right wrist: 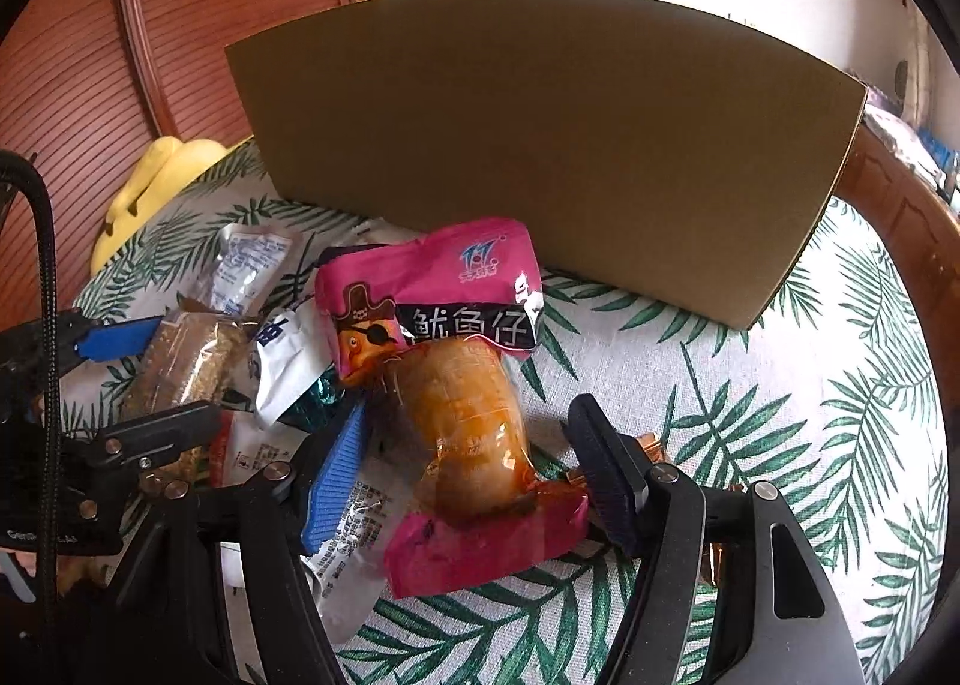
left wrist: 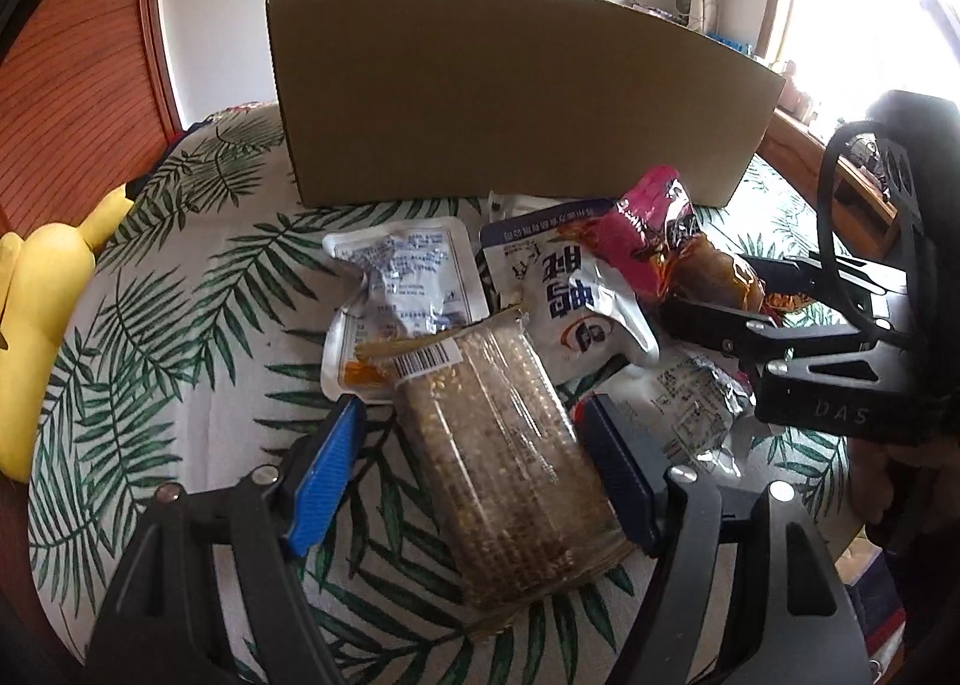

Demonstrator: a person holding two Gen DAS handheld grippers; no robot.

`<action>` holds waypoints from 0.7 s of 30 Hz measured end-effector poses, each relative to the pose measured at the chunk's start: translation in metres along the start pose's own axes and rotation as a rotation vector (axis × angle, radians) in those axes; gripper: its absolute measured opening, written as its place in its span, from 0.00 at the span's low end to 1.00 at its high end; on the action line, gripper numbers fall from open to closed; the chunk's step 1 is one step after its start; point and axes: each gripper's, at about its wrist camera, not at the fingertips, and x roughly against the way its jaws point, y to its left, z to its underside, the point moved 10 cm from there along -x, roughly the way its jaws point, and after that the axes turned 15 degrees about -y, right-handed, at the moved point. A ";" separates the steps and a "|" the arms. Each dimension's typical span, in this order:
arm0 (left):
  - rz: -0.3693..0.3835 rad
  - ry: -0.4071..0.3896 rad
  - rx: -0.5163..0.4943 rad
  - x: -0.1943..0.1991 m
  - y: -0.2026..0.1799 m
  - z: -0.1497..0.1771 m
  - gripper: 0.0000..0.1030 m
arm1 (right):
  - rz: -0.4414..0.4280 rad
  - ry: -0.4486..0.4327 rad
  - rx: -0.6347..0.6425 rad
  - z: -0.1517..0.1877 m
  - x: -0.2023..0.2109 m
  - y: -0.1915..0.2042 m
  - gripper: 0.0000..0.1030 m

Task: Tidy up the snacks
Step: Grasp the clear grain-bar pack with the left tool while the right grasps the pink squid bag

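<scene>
My left gripper (left wrist: 474, 406) is open and straddles a clear pack of brown grain bars (left wrist: 504, 475) that lies on the leaf-print tablecloth (left wrist: 180, 325). Small gaps show beside both blue pads. My right gripper (right wrist: 471, 406) is open too, either side of a pink squid snack pack (right wrist: 462, 433) with an orange-brown window. Its pads stand just off the wrapper. Other snack packs lie heaped between the two: a white pouch with blue print (left wrist: 408, 277), a white pouch with large characters (left wrist: 570, 289) and a silver-white pack (left wrist: 690, 415).
A tall cardboard box (left wrist: 510, 97) (right wrist: 540, 145) stands upright right behind the snacks. A yellow plush toy (left wrist: 42, 325) (right wrist: 156, 181) lies at the left edge. A wooden door is behind at the left and a wooden frame (right wrist: 900, 217) at the right.
</scene>
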 end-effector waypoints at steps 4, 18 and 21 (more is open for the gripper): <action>-0.003 -0.010 0.000 0.007 0.002 0.001 0.51 | -0.003 -0.004 -0.011 0.001 0.000 -0.001 0.66; 0.026 -0.074 0.023 0.034 0.003 -0.007 0.42 | 0.004 -0.006 -0.001 0.000 -0.002 -0.001 0.57; 0.033 -0.101 0.031 0.043 0.001 -0.014 0.42 | 0.002 -0.006 -0.003 0.000 -0.001 -0.001 0.45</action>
